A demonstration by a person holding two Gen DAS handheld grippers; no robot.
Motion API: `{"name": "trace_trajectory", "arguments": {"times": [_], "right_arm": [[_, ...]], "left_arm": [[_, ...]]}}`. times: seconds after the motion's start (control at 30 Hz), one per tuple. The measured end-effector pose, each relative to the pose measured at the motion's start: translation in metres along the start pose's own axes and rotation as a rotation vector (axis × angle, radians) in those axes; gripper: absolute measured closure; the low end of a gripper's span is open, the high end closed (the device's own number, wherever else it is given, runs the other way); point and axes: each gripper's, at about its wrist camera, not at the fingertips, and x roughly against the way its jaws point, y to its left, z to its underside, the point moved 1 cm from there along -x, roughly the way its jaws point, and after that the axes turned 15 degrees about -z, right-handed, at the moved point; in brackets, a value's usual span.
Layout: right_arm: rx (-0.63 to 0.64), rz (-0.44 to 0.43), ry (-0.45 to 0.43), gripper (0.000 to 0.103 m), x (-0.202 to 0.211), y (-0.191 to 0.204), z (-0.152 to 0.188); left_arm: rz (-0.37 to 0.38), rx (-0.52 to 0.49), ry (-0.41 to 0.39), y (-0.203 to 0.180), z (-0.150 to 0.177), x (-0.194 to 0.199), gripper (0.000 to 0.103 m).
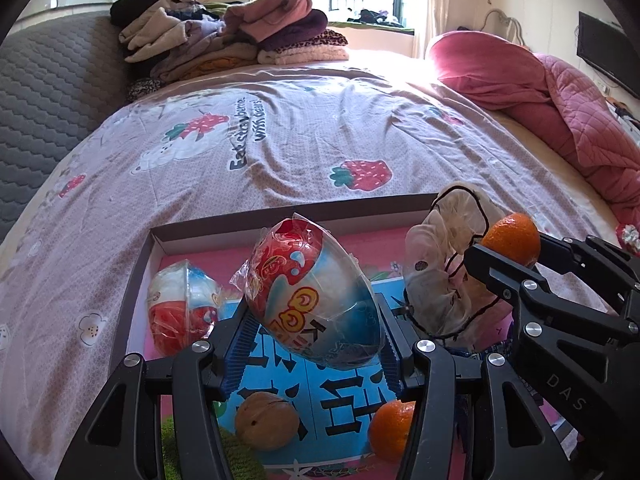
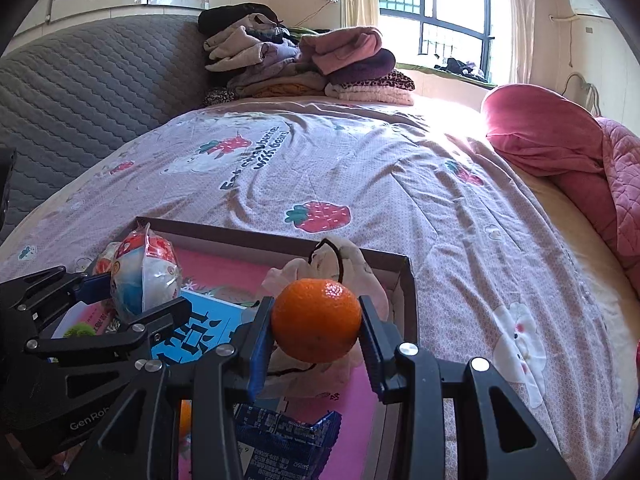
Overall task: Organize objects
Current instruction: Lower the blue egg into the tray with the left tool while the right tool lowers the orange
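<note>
1. Wrapped toy egg (image 1: 316,300) clamped between the blue pads of the left gripper (image 1: 314,336), jaws about two-thirds apart and pressing on its plastic film; red end tilted up and away, blue end toward the camera, lifted above the box floor.
2. Orange (image 2: 317,320) pinched in the right gripper (image 2: 318,342), jaws roughly half apart, one pad on each side of the fruit, held clear above the box.
3. Beyond and left of the left jaws: a second wrapped egg (image 1: 182,308) lying on the pink floor of the shallow box (image 1: 288,216).
4. Below the left jaws: a walnut (image 1: 266,420) and a second orange (image 1: 390,428) resting on the blue printed panel.
5. Just behind the right jaws: a pale cloth pouch (image 2: 344,264) with dark cord (crumpled, against the box's far right corner).
6. Under the right jaws, nearer the camera: a blue snack packet (image 2: 288,440).
7. Around the box: strawberry-print bedsheet (image 1: 320,128), folded clothes pile (image 1: 224,32) far beyond, pink quilt (image 2: 560,148) off right.
</note>
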Motion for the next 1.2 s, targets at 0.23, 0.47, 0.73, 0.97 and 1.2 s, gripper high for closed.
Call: {"name": "trace_trajectory", "arguments": {"times": [0.23,0.47,0.73,0.97,1.2], "right_arm": [[-0.009,0.006,0.042,0.063,-0.009,-0.005,0.002],[-0.008,0.033,0.090,0.063,-0.014,-0.007,0.004],[-0.004,0.050,0.129,0.063,-0.019,-0.006,0.005],[-0.023,0.051,0.148,0.063,-0.020,-0.009,0.007],[-0.017,0.058,0.155,0.062,-0.020,-0.008,0.006]], "left_arm": [[0.002,-0.023,0.034,-0.007,-0.001,-0.009,0.046],[-0.003,-0.041,0.056,-0.012,0.001,-0.014,0.046],[-0.011,-0.051,0.070,-0.013,0.003,-0.018,0.046],[-0.015,-0.056,0.082,-0.014,0.004,-0.018,0.046],[-0.025,-0.061,0.098,-0.014,0.005,-0.019,0.046]]}}
